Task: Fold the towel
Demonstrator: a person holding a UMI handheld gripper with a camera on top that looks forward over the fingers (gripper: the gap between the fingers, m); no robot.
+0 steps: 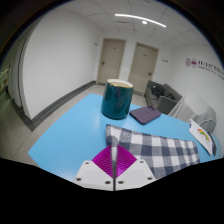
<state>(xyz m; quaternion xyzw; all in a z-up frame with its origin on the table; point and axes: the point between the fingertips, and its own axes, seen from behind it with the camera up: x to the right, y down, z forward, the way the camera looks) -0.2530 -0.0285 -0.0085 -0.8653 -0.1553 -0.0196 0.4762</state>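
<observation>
A grey and white checked towel (160, 148) lies spread on the light blue table (70, 140), ahead of and to the right of my fingers. My gripper (113, 152) sits low over the table at the towel's near left edge. Its magenta pads (100, 162) meet in a point with no gap, so the fingers are shut. The tips touch the towel's edge, but I cannot see any cloth caught between them.
A dark teal cylinder (118, 98) stands on the table beyond the towel. A purple folded cloth (146, 115) lies to its right. A white object (204, 128) sits at the far right edge. Grey chairs (160, 97) and two doors stand behind.
</observation>
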